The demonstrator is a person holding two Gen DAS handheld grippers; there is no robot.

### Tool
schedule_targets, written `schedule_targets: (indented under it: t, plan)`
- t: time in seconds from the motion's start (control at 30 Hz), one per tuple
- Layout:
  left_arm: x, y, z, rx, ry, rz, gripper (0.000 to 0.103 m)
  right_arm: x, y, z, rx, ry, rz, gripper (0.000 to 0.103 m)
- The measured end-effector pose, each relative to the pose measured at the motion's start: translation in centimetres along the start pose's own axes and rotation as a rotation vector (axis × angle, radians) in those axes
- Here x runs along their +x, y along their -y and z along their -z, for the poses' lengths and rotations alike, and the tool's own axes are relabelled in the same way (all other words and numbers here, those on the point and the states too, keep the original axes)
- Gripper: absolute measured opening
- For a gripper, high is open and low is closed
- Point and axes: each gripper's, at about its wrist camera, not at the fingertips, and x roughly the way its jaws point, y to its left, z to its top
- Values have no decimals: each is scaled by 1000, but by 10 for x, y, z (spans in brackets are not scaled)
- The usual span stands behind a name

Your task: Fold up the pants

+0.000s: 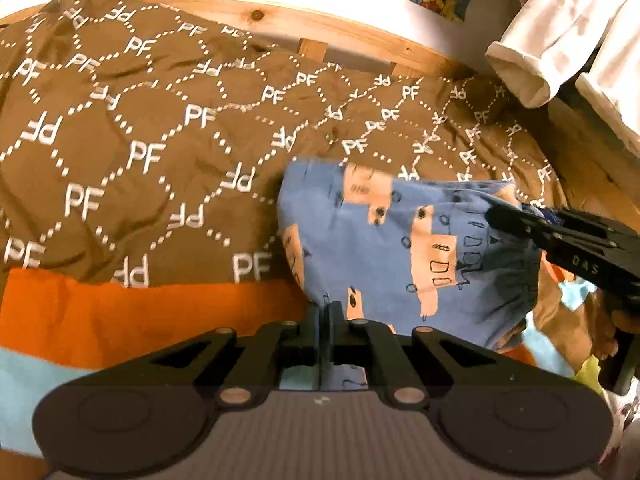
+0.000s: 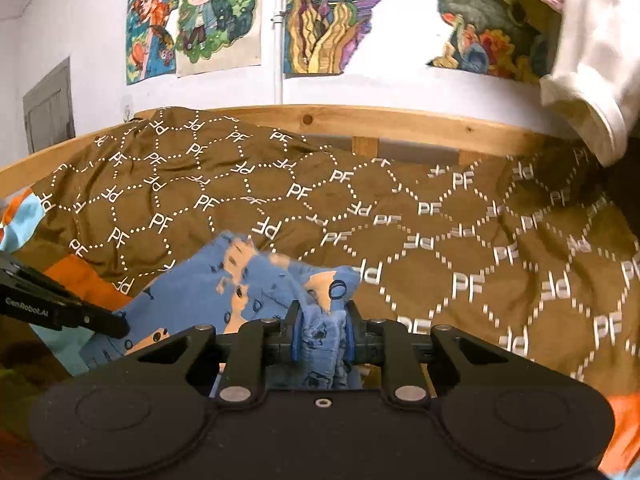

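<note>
The pants (image 1: 400, 248) are small, blue with peach patches and dark doodles, and hang lifted over a brown "PF" blanket (image 1: 140, 140). My left gripper (image 1: 325, 312) is shut on their lower edge. My right gripper (image 2: 322, 320) is shut on a bunched blue fold of the pants (image 2: 224, 280). In the left wrist view the right gripper (image 1: 504, 216) pinches the pants' upper right corner. In the right wrist view the left gripper (image 2: 116, 324) reaches in from the left and touches the cloth.
The blanket (image 2: 440, 232) covers a bed with a wooden rail (image 2: 400, 120) at the back. An orange and light blue sheet (image 1: 120, 320) lies at the near edge. White cloth (image 1: 560, 40) hangs at upper right. Posters (image 2: 200, 16) are on the wall.
</note>
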Motion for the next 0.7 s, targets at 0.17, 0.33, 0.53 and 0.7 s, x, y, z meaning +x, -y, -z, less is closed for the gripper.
schedule_targets:
  t: [0.17, 0.33, 0.53, 0.7]
  plan:
    - [1, 15, -30, 87, 13, 21, 4, 6, 7, -38, -88, 40, -7, 20]
    - [-1, 17, -45, 69, 41, 27, 4, 11, 15, -69, -149, 53, -15, 19]
    - [-17, 29, -72, 158, 170, -20, 4, 9, 20, -103, -205, 126, 1, 19]
    - [-13, 36, -86, 190, 243, -54, 4, 11, 26, -125, -206, 211, 32, 19]
